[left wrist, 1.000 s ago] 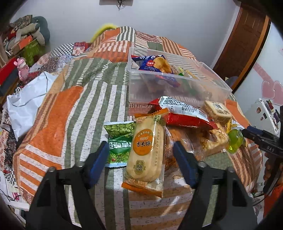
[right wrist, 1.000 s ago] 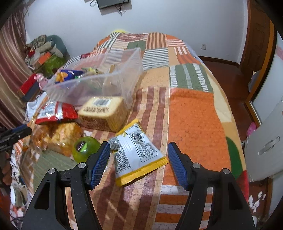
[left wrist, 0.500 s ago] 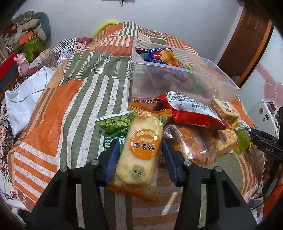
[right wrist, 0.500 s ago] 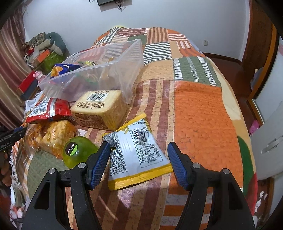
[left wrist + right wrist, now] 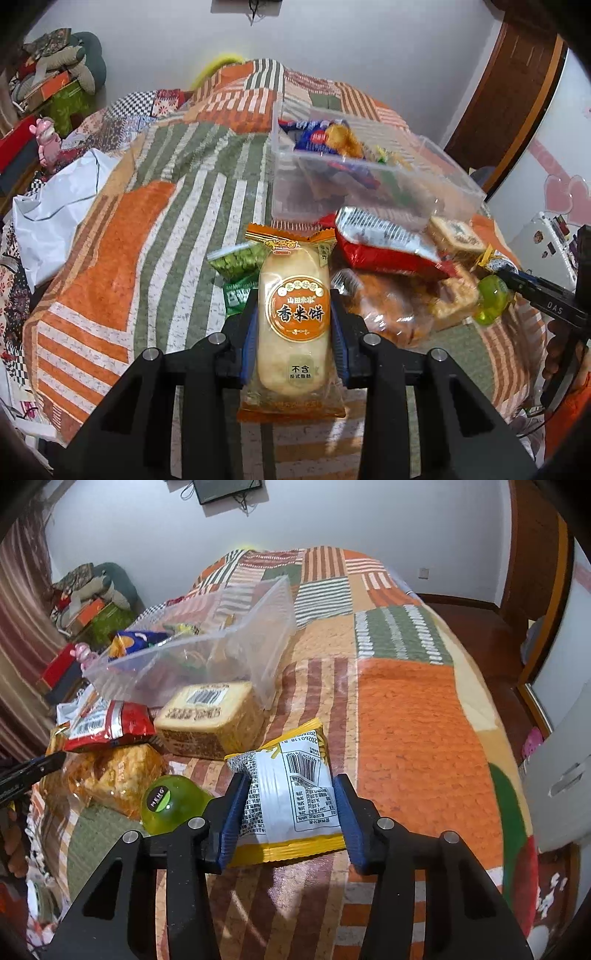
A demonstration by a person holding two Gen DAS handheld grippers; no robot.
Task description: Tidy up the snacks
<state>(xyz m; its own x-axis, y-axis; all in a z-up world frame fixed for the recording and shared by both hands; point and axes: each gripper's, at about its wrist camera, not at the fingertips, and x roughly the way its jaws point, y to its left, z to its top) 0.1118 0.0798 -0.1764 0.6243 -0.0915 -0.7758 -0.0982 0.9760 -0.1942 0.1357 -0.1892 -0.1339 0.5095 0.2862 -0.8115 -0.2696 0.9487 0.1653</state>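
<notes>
Nearest in the left wrist view, the rice cracker pack (image 5: pixel 293 325), labelled 香米饼, is clamped between the blue pads of the left gripper (image 5: pixel 294 328) above the bed (image 5: pixel 122 266). In the right wrist view the white and yellow packet (image 5: pixel 291 797), barcode side up, is squeezed by the right gripper (image 5: pixel 290 812) beside a green jelly cup (image 5: pixel 168 805) marked MENG. Farther off, a red bag (image 5: pixel 384 240) and a wrapped cake (image 5: pixel 210 716) lie against the clear bin (image 5: pixel 369 177), and only the right view shows open orange quilt toward the bed's edge.
</notes>
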